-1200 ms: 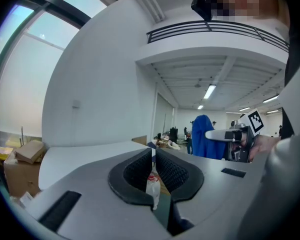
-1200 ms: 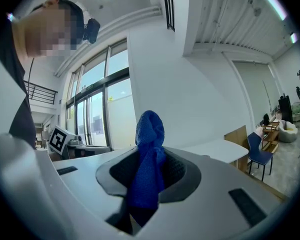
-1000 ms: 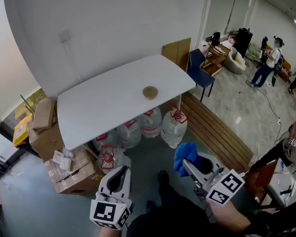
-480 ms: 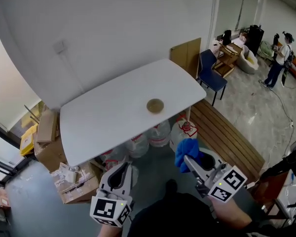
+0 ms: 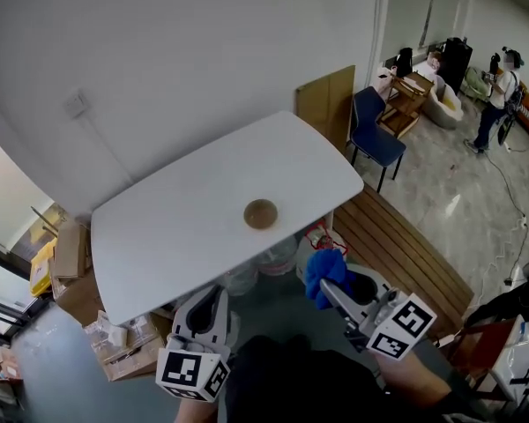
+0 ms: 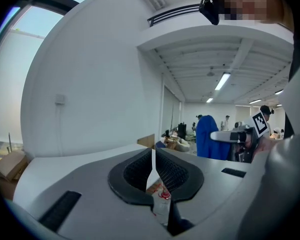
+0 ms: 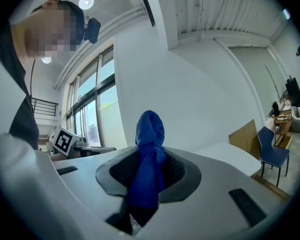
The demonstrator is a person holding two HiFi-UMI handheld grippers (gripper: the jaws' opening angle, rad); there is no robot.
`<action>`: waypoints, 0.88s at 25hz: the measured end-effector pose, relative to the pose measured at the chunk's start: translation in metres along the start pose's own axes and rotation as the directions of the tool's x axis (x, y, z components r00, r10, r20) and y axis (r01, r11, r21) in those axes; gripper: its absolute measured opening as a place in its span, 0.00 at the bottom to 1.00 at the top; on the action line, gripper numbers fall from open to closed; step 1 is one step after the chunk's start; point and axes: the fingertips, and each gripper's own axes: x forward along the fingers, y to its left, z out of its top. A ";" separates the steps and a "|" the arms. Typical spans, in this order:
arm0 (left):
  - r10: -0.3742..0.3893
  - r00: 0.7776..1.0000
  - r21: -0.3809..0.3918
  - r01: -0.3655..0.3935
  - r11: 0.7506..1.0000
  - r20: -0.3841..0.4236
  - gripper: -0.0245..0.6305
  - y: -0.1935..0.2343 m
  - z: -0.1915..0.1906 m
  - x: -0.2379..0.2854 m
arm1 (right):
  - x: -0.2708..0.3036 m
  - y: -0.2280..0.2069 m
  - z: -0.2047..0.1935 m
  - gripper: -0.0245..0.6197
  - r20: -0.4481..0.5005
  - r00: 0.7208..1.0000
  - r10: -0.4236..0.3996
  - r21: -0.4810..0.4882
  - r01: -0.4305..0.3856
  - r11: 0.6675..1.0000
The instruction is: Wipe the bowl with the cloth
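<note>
I see the left gripper (image 5: 212,296) and right gripper (image 5: 333,296): pale grey shells, black ribbed pads, black slots on top. The left cube (image 5: 192,374) and right cube (image 5: 401,328) are white with black square markers. My top (image 5: 291,384) is black.

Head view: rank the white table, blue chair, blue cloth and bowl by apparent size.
1. white table
2. blue chair
3. blue cloth, nearer the camera, so unsure against the chair
4. bowl
</note>
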 end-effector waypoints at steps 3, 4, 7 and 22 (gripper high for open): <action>-0.005 1.000 -0.012 0.004 1.000 -0.006 0.09 0.006 -0.001 0.020 | 0.008 -0.016 -0.002 0.18 -0.010 1.000 -0.007 0.013 0.007 1.000; -0.008 1.000 -0.012 0.008 1.000 -0.007 0.09 0.008 0.000 0.028 | 0.010 -0.022 -0.001 0.18 -0.013 1.000 -0.009 0.015 0.009 1.000; -0.016 1.000 -0.019 0.016 1.000 -0.006 0.09 0.016 0.002 0.053 | 0.020 -0.038 0.000 0.18 -0.019 1.000 -0.016 0.013 0.017 1.000; -0.115 0.993 -0.060 0.113 0.992 -0.033 0.09 0.087 0.016 0.166 | 0.131 -0.108 0.013 0.18 -0.075 0.996 -0.047 0.004 0.048 0.999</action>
